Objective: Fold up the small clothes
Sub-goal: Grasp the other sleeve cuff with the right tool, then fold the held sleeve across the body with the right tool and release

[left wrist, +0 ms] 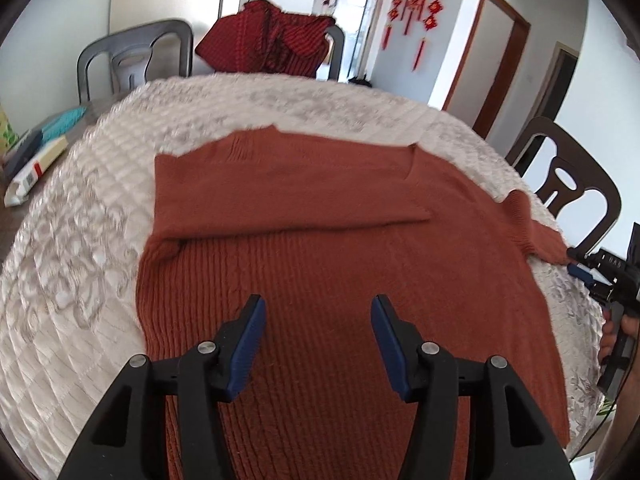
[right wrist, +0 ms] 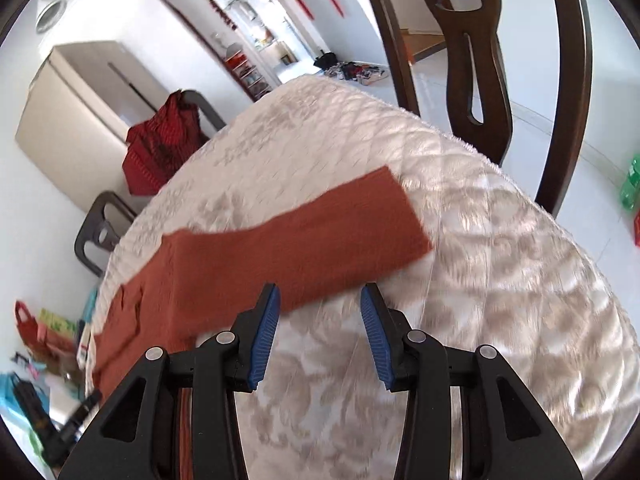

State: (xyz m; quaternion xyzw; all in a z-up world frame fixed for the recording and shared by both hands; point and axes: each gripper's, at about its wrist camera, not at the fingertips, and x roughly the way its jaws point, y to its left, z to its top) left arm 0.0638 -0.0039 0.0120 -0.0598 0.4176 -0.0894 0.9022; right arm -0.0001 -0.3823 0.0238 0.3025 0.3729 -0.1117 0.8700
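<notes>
A rust-orange ribbed sweater [left wrist: 340, 280] lies flat on the cream quilted table cover [left wrist: 80, 248]. One sleeve [left wrist: 280, 192] is folded across its chest. The other sleeve [right wrist: 320, 232] stretches out sideways over the cover. My left gripper [left wrist: 318, 304] hovers open above the sweater's body with nothing between its blue pads. My right gripper [right wrist: 320, 292] is open just short of the outstretched sleeve's near edge and holds nothing. In the left wrist view the right gripper [left wrist: 574, 261] sits at the sleeve's cuff, held by a hand [left wrist: 628, 328].
A dark red garment [left wrist: 264, 40] hangs over a chair at the far side. A grey chair [left wrist: 132, 56] and a dark wooden chair [right wrist: 480, 48] stand around the table. Books and a box [left wrist: 36, 160] lie at the table's left edge. A fridge [right wrist: 80, 92] stands behind.
</notes>
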